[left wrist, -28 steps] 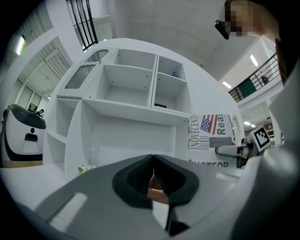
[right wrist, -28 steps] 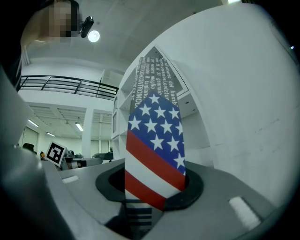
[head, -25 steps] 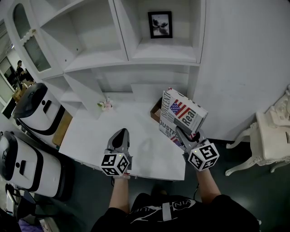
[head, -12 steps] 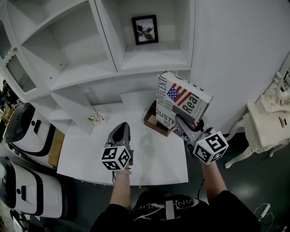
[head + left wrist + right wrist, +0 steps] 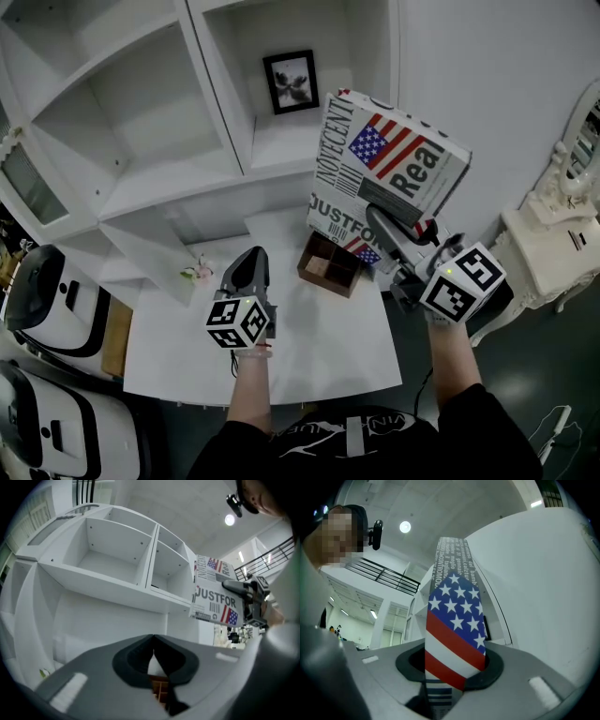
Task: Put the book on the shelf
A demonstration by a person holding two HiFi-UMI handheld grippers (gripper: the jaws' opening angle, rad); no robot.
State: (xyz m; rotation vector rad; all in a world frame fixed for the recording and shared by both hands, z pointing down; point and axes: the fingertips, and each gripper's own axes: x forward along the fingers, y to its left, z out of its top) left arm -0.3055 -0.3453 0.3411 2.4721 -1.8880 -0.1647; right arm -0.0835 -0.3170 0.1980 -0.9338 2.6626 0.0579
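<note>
Book: the thick white book (image 5: pixel 389 173) with a red, white and blue flag and black letters is up in the air and tilted. It is in front of the right end of the shelf and rests on no board.
Book's hidden parts: its low corner sits behind the gripper. Some of the cover words are cut off.
Right hand-held gripper (image 5: pixel 386 222): its jaws squeeze the book's low edge. In the right gripper view the flag side (image 5: pixel 454 634) fills the gap between them and blocks most of what is behind.
Left hand-held gripper (image 5: pixel 250 261): its jaws are pressed together at the tips, with nothing in them. It hangs over the worktop, well apart from the book.
Shelf: the tall white shelf (image 5: pixel 169 178) has open boxes. A black-framed picture (image 5: pixel 291 82) stands in one, too small to make out.
Box: a small brown wooden box (image 5: pixel 328 265) sits on the worktop under the book, which partly hides it. In the left gripper view only a sliver shows below the jaws.
Worktop: the white worktop (image 5: pixel 319 342) also holds a little pink flower (image 5: pixel 195 272).
Edges: white rounded machines (image 5: pixel 47 281) at the left are cut off.
</note>
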